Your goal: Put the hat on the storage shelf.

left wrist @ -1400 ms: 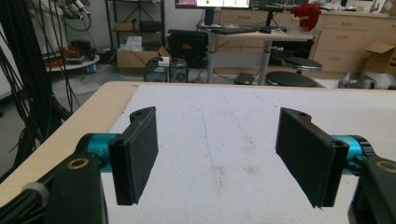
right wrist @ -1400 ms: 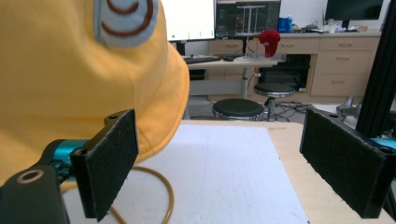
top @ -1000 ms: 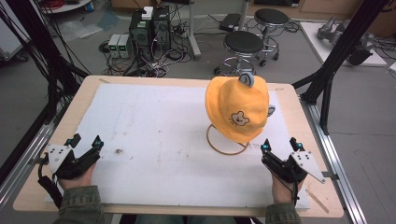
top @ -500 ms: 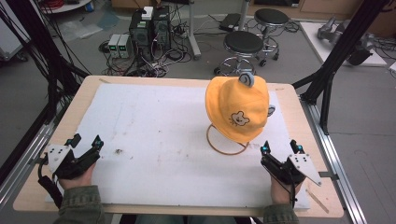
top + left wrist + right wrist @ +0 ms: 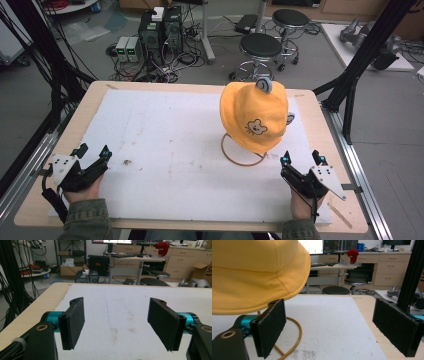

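Note:
An orange bucket hat with a small bear face and grey ears sits on a stand whose gold ring base rests on the white mat. In the right gripper view the hat fills the upper left, with the ring base below it. My right gripper stands open at the front right, just in front of the hat, nothing between its pads. At the front left corner my left gripper is open too, held over bare mat, its pads wide apart.
The wooden table edges the mat on all sides. A black frame post rises at the right. Two stools and computer boxes stand on the floor beyond the far edge.

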A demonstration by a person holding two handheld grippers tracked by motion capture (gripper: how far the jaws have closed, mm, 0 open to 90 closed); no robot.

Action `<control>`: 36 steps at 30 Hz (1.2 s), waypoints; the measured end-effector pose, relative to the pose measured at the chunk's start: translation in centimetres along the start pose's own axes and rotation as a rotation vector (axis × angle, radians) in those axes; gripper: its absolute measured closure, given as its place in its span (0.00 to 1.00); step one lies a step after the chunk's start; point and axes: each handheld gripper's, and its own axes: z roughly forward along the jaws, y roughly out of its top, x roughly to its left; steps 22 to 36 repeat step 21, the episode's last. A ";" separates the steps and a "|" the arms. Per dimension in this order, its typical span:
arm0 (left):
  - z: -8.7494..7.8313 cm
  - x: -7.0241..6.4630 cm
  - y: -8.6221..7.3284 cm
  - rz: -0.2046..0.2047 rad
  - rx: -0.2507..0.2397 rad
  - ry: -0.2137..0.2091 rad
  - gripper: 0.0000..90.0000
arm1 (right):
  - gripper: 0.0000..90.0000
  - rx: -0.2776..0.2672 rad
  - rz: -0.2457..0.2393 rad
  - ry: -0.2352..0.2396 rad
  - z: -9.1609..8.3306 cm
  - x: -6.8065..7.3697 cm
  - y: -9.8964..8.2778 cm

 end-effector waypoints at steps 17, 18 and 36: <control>0.3 0.1 -0.2 -0.003 0.011 -0.006 0.34 | 0.12 0.018 0.019 0.006 0.0 0.0 -0.2; 0.3 0.1 -0.2 -0.003 0.012 -0.005 0.33 | 0.12 0.018 0.020 0.005 0.0 -0.1 -0.2; 0.3 0.1 -0.3 -0.004 0.015 -0.005 0.33 | 0.12 0.017 0.020 0.004 0.0 -0.1 -0.2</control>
